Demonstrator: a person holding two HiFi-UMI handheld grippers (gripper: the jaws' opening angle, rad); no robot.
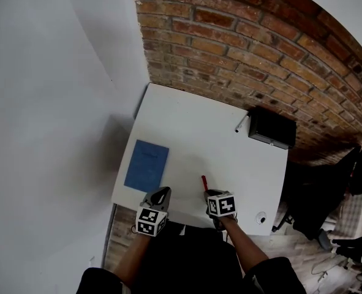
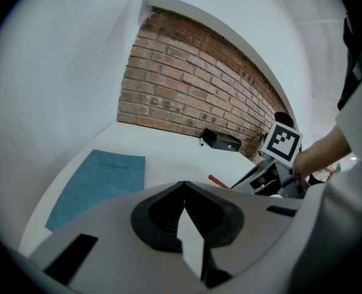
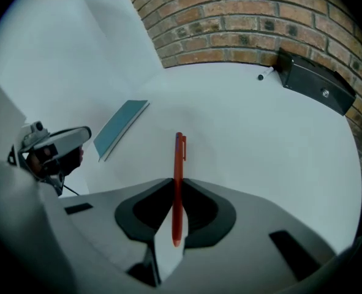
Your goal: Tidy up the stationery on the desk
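The right gripper (image 3: 176,185) is grasping the red pen (image 3: 179,155) at the surface's (image 1: 193,127) near edge. The left gripper (image 2: 184,192) is hanging clenched. A brick wall (image 1: 242,41) is standing behind.

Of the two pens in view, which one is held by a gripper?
The red pen: the right gripper is shut on it. The white pen lies free at the back of the desk, beside the black box.

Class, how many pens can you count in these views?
2: a red pen gripped in the right gripper, and a white pen lying beside the black box. The box may hide more.
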